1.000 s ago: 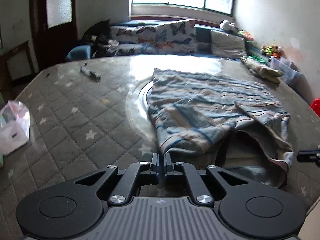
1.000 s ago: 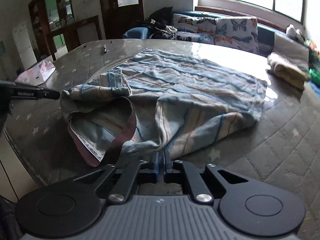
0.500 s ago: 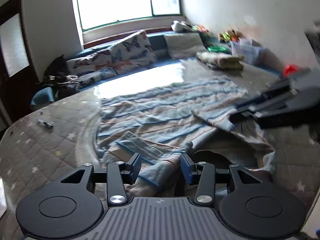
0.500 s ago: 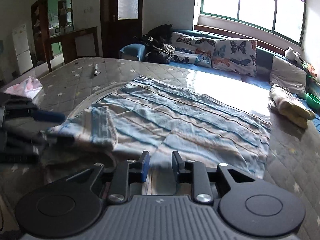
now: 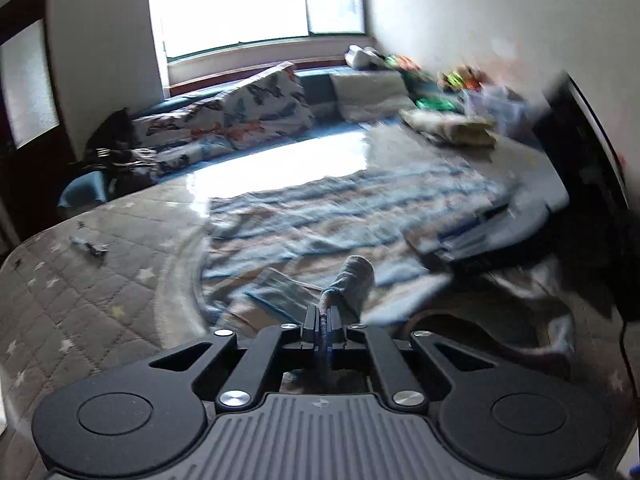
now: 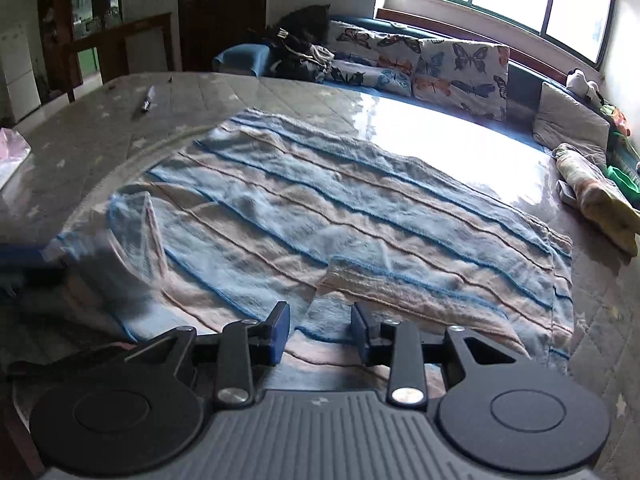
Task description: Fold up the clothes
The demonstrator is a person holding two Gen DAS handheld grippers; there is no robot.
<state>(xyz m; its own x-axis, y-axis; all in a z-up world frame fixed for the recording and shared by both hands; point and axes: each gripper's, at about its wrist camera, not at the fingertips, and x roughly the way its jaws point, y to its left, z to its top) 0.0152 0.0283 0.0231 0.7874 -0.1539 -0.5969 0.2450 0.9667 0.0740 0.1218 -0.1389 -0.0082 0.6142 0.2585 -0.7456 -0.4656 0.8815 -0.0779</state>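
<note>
Our left gripper point(image 5: 323, 322) has its fingers clamped on the striped garment's point(image 6: 340, 208) near hem; the right gripper point(image 6: 320, 330) hovers, fingers apart. Garment spread mid-table point(image 6: 600, 320); we should pinch the matching corner before lifting.

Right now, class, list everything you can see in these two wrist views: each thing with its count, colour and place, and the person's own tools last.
Striped garment: one, blue and beige, spread across the table's middle, near edge bunched.
Table: one, grey quilted cover with pale stars, under the garment.
Butterfly cushions: two or more, white with butterflies, on the blue bench below the window.
Grey cushion: one, far right on the bench.
Folded cloth: one, beige and yellow, table's right edge.
Small dark object: one, far left on the table.
Left tool: black, shut on a fold of the garment.
Right tool: black with blue pads, open above the garment's near edge.
</note>
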